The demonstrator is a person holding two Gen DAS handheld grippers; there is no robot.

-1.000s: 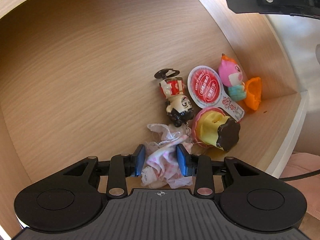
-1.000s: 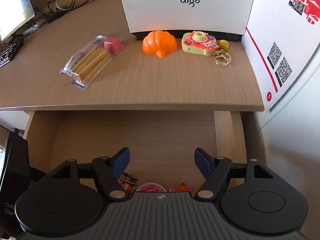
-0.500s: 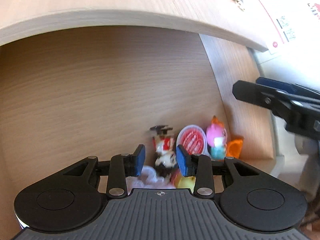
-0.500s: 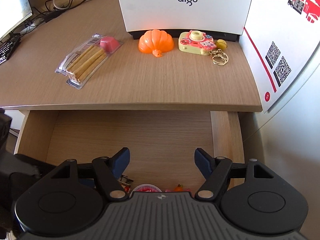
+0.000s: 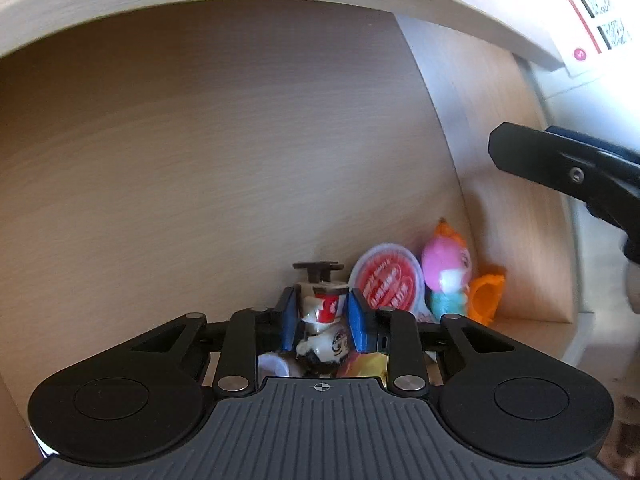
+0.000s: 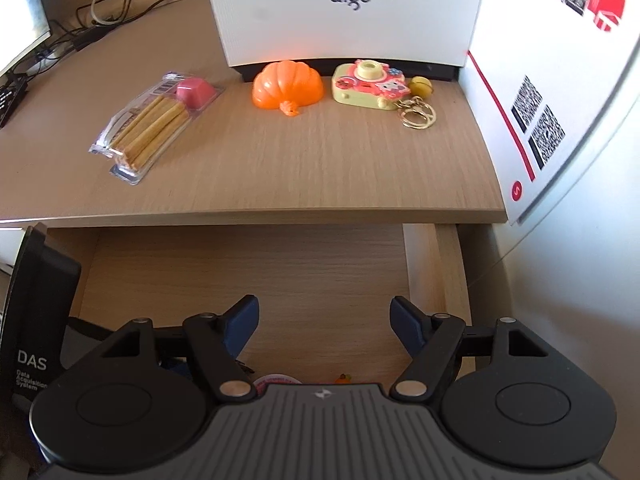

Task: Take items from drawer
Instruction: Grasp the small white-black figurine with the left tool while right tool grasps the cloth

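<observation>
The figurine (image 5: 322,312) lies in the drawer (image 5: 200,160), in its near right corner, and my left gripper (image 5: 320,314) brackets it — blue pads close on either side, though I cannot tell whether they touch. Just right of it sit a red-lidded cup (image 5: 386,280) and a pink toy (image 5: 446,268). My right gripper (image 6: 324,326) hangs over the drawer, wide open and holding nothing — beyond it, a pumpkin (image 6: 287,86) rests on the desk (image 6: 320,168).

figurine (image 5: 322,334) base hidden, monitor (image 6: 18,20) cropped

A small white-and-red figurine with a black hat (image 5: 322,312) lies in the open wooden drawer (image 5: 200,160), beside a round red-lidded cup (image 5: 386,280), pink plush toy (image 5: 444,264) and orange piece (image 5: 486,296).
</observation>
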